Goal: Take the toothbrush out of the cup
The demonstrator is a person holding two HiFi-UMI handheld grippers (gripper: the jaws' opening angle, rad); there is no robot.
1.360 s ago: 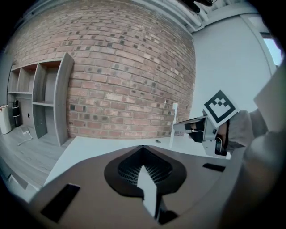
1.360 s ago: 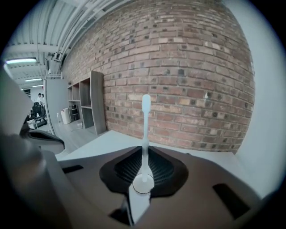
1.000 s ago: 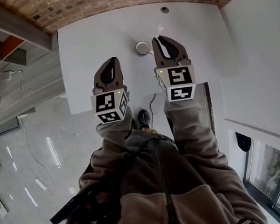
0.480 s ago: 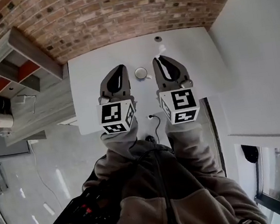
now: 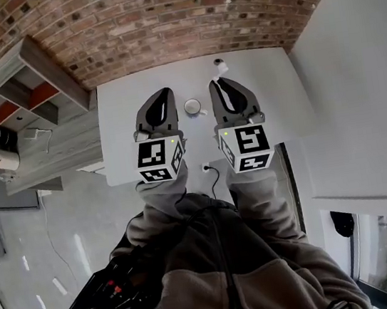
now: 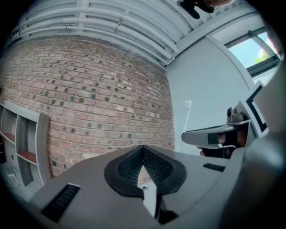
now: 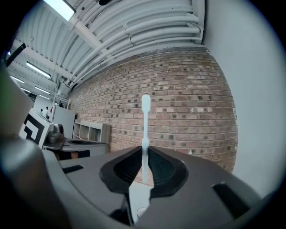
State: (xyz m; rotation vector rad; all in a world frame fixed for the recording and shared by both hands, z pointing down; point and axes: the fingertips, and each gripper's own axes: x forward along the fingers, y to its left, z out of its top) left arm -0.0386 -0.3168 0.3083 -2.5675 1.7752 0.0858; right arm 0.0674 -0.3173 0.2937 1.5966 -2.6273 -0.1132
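A white cup stands on the white table, between my two grippers in the head view. My right gripper is shut on a thin white toothbrush. The brush stands upright out of the jaws, its head above them, clear of the cup. In the head view the toothbrush pokes out just past the right fingertips. My left gripper is shut with nothing in it, its pads pressed together at the tip. Both grippers point at the brick wall, held side by side above the table.
A brick wall runs behind the table. A grey shelf unit stands to the left, and a white wall closes the right side. A small dark round thing sits at the table's back edge. A cable hangs off the front edge.
Both grippers have risen and drawn back from the cup, the right one keeping the toothbrush. The cup now shows between the two grippers rather than at the right fingertips.
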